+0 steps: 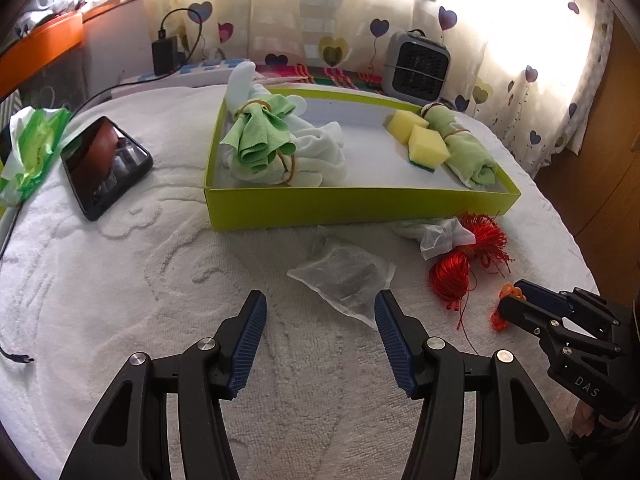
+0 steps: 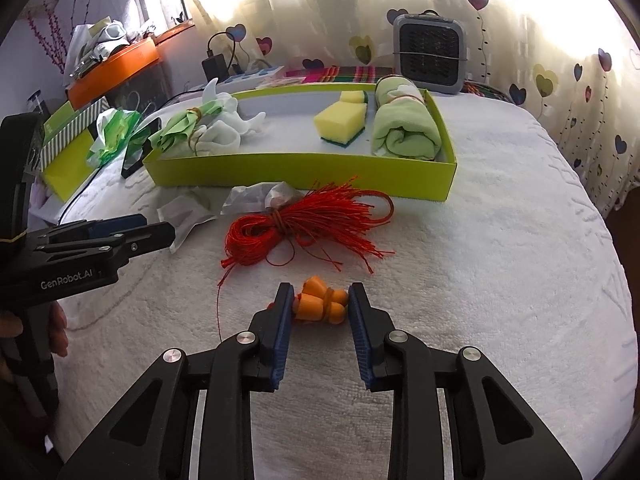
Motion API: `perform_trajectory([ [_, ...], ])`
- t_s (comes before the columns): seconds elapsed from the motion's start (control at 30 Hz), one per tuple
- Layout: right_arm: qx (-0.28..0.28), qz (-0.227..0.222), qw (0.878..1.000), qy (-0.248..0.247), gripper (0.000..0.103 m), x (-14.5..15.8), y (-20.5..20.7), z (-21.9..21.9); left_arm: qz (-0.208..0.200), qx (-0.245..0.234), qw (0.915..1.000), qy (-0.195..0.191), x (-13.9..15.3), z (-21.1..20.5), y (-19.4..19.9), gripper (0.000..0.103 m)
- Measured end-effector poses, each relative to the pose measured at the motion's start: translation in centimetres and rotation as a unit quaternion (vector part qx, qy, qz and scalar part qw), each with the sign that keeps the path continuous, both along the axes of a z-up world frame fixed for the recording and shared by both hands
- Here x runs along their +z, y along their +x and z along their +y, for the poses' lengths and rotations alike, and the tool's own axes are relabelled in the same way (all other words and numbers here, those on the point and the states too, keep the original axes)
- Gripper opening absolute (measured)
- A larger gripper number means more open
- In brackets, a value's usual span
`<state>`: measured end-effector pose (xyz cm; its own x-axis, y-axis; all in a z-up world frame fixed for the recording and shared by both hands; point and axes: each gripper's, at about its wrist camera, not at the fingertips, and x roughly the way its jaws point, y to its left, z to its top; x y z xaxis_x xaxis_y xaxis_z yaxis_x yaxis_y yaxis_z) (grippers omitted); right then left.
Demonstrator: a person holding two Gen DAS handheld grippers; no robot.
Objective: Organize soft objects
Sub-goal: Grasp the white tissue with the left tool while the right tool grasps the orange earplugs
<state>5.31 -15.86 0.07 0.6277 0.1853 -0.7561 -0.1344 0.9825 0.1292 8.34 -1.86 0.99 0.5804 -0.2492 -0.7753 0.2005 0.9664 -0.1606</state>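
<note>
The right gripper (image 2: 320, 300) has its jaws narrowed against the orange earplug bundle (image 2: 322, 300) on the white towel-covered counter (image 2: 500, 280), apparently gripping it for a lift into the green tray (image 2: 304, 170), while the left gripper (image 1: 320, 316) hovers wide open and empty near a clear bag (image 1: 344, 276).

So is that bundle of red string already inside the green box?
No, the red string lies on the white cloth in front of the green box.

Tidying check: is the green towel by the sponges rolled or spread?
Rolled. The green towel lies as a banded roll inside the green tray, beside the sponges.
</note>
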Motion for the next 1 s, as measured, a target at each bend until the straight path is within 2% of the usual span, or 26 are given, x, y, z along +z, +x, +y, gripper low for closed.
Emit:
perform_trajectory([
  [0.17,-0.001,0.001,1.0,0.011,0.029,0.0,0.0,-0.2,-0.004,-0.003,1.0,0.003,0.2,-0.8,0.3,0.057],
  [0.23,-0.001,0.002,1.0,0.013,0.029,0.0,0.0,-0.3,-0.006,-0.004,1.0,0.006,0.2,-1.1,0.6,0.061],
  [0.5,0.0,0.003,1.0,0.025,0.029,-0.1,0.1,-0.6,0.001,-0.008,0.9996,0.028,-0.2,-2.3,1.3,0.061],
  [0.8,0.0,0.003,1.0,0.03,0.029,-0.1,0.1,-0.7,-0.014,-0.018,0.9964,0.082,-0.7,-3.6,1.6,0.062],
  [1.0,0.0,0.003,1.0,0.029,0.029,-0.1,0.1,-0.7,-0.011,-0.02,0.997,0.073,-0.6,-3.5,1.7,0.062],
])
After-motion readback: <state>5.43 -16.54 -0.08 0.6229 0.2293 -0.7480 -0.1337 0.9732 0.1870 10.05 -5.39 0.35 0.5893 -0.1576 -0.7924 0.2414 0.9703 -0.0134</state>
